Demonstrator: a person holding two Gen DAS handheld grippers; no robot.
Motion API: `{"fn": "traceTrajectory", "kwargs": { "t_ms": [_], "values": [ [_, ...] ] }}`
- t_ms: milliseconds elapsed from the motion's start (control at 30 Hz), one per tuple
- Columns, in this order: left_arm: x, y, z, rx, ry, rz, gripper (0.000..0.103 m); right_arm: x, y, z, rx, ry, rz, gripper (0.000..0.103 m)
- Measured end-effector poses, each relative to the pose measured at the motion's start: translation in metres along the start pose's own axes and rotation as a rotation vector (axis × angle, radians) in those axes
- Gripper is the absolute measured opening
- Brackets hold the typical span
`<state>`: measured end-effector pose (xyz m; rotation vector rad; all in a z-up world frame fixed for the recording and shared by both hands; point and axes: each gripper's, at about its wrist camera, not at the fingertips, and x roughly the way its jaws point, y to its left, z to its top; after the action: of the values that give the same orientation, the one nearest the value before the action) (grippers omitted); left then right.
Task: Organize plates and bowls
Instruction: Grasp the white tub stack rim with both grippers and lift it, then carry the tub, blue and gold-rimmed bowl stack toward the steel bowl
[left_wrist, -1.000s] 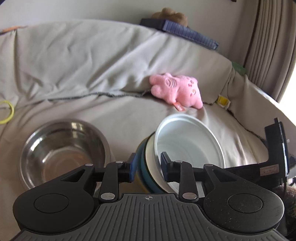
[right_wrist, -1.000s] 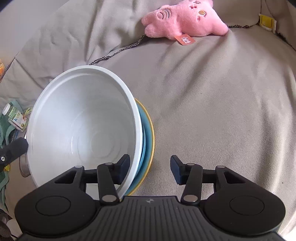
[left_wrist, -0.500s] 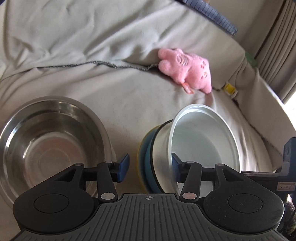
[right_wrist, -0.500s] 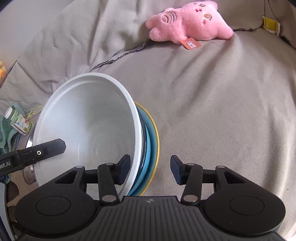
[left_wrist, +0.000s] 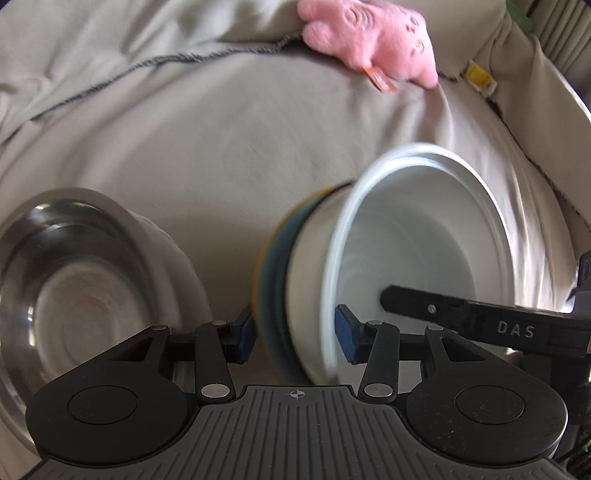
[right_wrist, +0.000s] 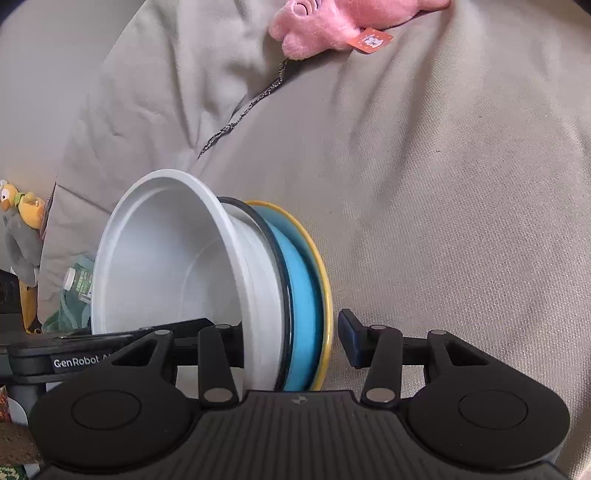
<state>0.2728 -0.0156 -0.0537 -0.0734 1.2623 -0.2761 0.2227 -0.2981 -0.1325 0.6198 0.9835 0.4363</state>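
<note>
The stack (right_wrist: 280, 295) stands on its edge on the soft couch (right_wrist: 443, 184), so it could roll or tip over. It could also slide apart, because the dishes are smooth and round.

The stack is a white bowl (right_wrist: 173, 266), a dark-rimmed dish, a blue plate (right_wrist: 301, 295) and a yellow plate (right_wrist: 325, 280).

The right gripper (right_wrist: 291, 339) has the stack between its fingers, half closed. I cannot tell if the pads press on it.

The left gripper (left_wrist: 293, 338) has just been opening and is wide now, with the stack's edge between its fingers, not pressed.

A shiny metal bowl (left_wrist: 74, 288) sits just beside the stack. A fuzzy pink toy (left_wrist: 369, 44) lies far back.
</note>
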Motion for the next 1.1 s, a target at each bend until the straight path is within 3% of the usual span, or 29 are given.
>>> {"fn": "traceTrajectory", "kwargs": {
  "t_ms": [100, 433, 567, 700, 800, 867, 1100],
  "values": [
    [0.001, -0.01, 0.003, 0.014, 0.025, 0.03, 0.06, -0.003, -0.002, -0.004, 0.004, -0.011, -0.009, 0.045],
    [0.0, -0.036, 0.014, 0.072, 0.106, 0.14, 0.054, -0.003, -0.024, -0.013, 0.104, 0.001, 0.094, 0.045],
    [0.001, -0.034, 0.018, 0.043, 0.107, 0.135, 0.054, -0.004, -0.019, -0.017, 0.079, -0.018, 0.073, 0.045],
    [0.001, -0.043, 0.021, 0.12, 0.127, 0.139, 0.052, -0.011, -0.008, -0.02, 0.028, -0.057, 0.028, 0.045],
    [0.0, -0.051, 0.019, 0.151, 0.131, 0.151, 0.052, -0.011, -0.008, -0.018, 0.031, -0.058, 0.028, 0.055],
    [0.001, -0.052, 0.019, 0.161, 0.129, 0.158, 0.052, -0.012, -0.01, -0.017, 0.043, -0.066, 0.035, 0.055],
    [0.011, -0.041, 0.022, 0.094, 0.163, 0.175, 0.055, -0.016, -0.013, -0.025, 0.035, -0.061, 0.052, 0.054]
  ]
}}
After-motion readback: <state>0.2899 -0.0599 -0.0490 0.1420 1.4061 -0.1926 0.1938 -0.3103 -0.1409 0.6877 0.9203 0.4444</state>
